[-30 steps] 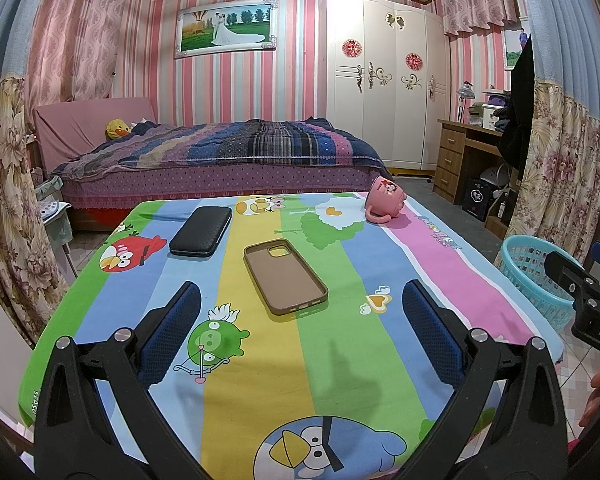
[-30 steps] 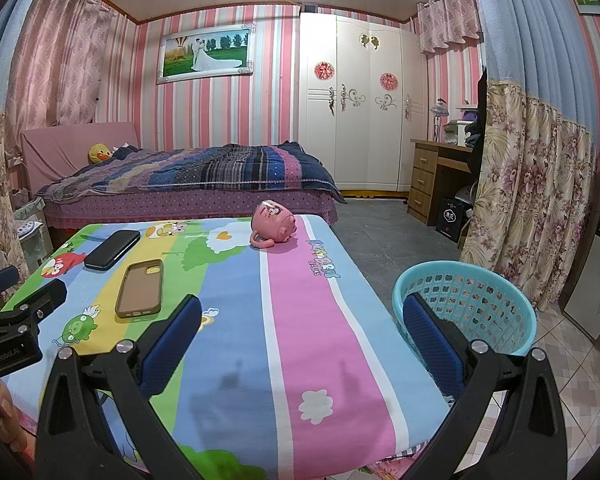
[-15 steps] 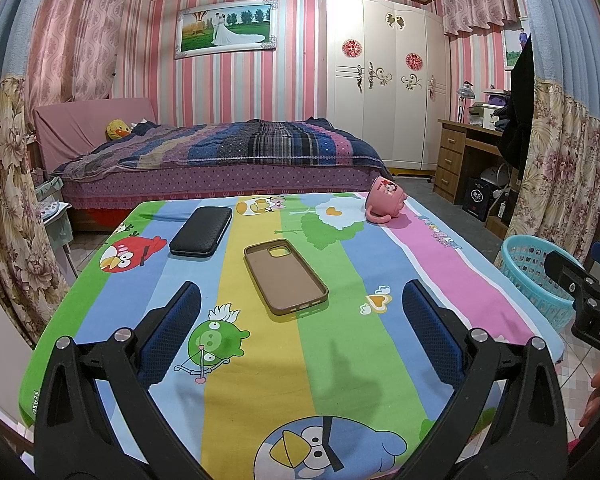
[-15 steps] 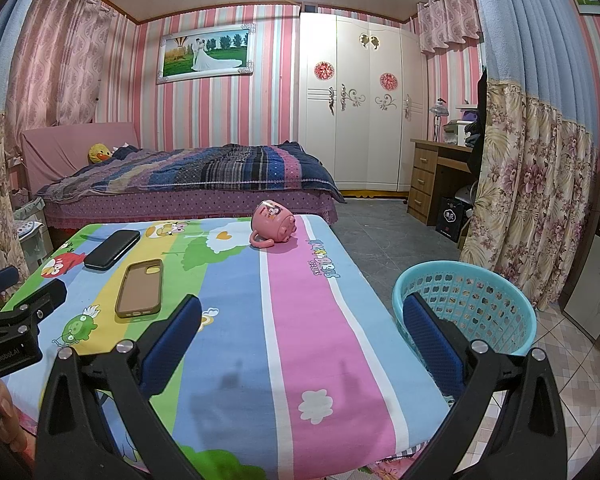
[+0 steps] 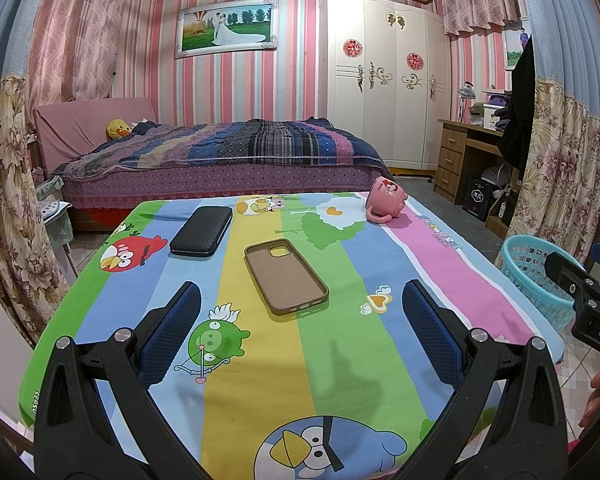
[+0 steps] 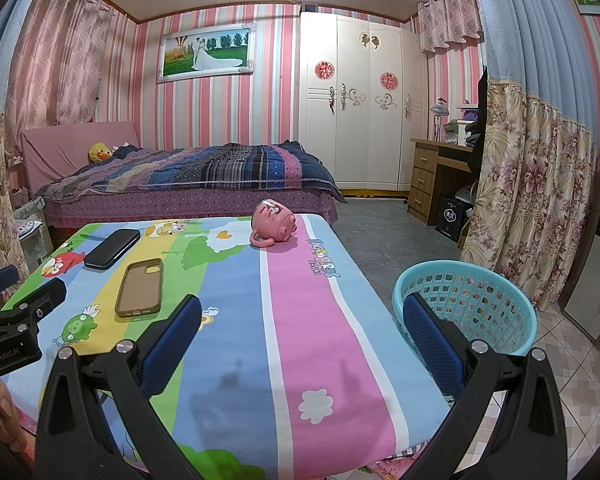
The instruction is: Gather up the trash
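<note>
A table with a striped cartoon cloth [image 5: 340, 352] [image 6: 300, 340] carries a brown phone case [image 5: 286, 276] [image 6: 140, 287], a black case [image 5: 201, 230] [image 6: 112, 248] and a pink mug [image 5: 385, 201] [image 6: 272, 222] lying on its side. A teal plastic basket [image 5: 534, 276] [image 6: 466, 306] stands on the floor off the table's right edge. My left gripper [image 5: 300, 304] hangs open over the near middle of the table, nothing between its fingers. My right gripper [image 6: 302, 316] is open above the table's near right corner, beside the basket.
A bed [image 5: 220, 160] lies behind the table, a white wardrobe [image 5: 384, 92] and a wooden desk [image 5: 464, 156] stand at the back right. Floral curtains [image 5: 564, 168] hang on both sides. A hand [image 6: 4, 420] shows at the lower left of the right wrist view.
</note>
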`<state>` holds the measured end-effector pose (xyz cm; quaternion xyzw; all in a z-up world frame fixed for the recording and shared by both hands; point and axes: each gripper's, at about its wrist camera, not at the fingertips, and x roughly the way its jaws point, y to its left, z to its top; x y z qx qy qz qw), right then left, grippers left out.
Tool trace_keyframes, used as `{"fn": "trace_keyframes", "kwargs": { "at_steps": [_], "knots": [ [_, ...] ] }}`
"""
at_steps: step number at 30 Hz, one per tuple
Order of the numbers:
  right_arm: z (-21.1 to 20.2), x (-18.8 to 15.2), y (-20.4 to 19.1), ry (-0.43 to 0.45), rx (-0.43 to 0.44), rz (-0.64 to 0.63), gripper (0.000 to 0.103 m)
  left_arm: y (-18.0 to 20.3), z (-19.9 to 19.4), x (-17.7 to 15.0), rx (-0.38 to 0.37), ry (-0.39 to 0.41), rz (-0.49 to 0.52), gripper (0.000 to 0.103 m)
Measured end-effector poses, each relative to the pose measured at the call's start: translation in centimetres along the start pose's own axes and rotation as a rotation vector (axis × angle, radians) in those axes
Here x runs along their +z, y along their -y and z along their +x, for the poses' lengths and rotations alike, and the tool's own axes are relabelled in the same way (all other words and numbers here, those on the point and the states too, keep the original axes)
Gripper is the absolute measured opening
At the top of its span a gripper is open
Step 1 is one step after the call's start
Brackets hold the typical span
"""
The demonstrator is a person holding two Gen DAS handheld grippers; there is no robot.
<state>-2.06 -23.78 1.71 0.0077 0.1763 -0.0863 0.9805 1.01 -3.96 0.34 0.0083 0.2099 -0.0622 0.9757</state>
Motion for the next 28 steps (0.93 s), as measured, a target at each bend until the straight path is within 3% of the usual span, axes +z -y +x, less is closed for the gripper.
{"fn": "trace_keyframes", "kwargs": {
  "at_steps": [28],
  "knots": [
    [-0.20,-0.46,0.87,0.006,-0.002,0.028,0.098,-0.20,-0.24,0.01,0.011,0.005,-0.001,0.098]
  ]
}}
